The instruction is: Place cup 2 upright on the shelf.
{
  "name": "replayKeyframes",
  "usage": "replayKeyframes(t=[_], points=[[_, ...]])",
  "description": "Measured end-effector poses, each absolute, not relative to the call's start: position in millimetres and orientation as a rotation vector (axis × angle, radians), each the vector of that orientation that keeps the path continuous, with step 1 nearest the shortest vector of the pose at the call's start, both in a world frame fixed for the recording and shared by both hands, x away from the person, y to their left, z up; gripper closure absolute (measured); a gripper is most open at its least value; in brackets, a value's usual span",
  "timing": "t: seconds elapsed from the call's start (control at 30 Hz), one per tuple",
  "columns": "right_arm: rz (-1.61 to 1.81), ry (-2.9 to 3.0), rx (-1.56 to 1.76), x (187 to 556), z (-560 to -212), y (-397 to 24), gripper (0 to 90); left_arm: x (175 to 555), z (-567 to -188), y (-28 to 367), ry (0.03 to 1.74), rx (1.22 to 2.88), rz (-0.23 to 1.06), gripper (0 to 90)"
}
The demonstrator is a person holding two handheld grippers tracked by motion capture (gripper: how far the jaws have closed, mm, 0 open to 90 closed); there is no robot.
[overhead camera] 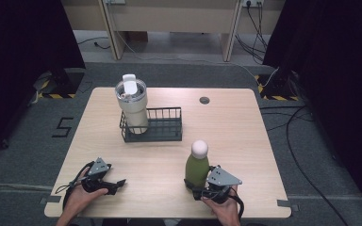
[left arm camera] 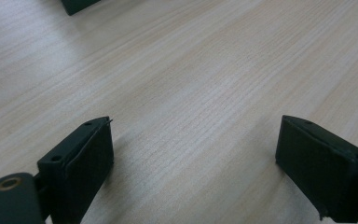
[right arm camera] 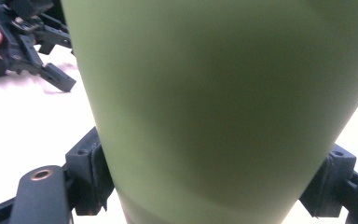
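A green bottle [overhead camera: 197, 169] with a white round cap stands upright near the table's front edge, right of centre. My right gripper [overhead camera: 194, 187] is shut on its lower body. In the right gripper view the green bottle [right arm camera: 214, 107] sits between both black jaws, which press against its sides. My left gripper [overhead camera: 117, 186] rests low at the front left, open with nothing in it. In the left gripper view its jaws stand wide apart over bare wood, and the left gripper [left arm camera: 193, 163] holds nothing.
A dark wire basket [overhead camera: 162, 134] sits at the middle back of the wooden table [overhead camera: 235, 136], with a cream lidded tumbler [overhead camera: 132, 106] upright in its left end. A round grommet [overhead camera: 204, 100] lies behind it. Cables run over the floor to the right.
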State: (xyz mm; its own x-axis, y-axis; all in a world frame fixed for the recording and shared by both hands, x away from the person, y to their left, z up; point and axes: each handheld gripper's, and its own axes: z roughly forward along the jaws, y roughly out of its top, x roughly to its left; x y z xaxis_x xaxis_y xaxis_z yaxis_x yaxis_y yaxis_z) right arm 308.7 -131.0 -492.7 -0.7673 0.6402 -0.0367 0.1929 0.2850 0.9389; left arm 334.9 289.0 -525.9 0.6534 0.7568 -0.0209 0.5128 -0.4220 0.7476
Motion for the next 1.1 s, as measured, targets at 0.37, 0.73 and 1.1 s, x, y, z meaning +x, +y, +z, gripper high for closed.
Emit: replayKeyframes(t=[0.37, 0.73, 1.1], points=[[1.485, 2.138, 0.741, 316, -481, -129, 20.9, 335, -526, 289, 0.981, 2.116, 0.414, 10.6], [1.466, 2.143, 0.742, 329, -469, -126, 20.9, 335, -526, 289, 0.981, 2.118, 0.414, 10.5], [1.468, 2.148, 0.732, 347, -461, -119, 20.9, 335, -526, 289, 0.981, 2.118, 0.414, 10.5]])
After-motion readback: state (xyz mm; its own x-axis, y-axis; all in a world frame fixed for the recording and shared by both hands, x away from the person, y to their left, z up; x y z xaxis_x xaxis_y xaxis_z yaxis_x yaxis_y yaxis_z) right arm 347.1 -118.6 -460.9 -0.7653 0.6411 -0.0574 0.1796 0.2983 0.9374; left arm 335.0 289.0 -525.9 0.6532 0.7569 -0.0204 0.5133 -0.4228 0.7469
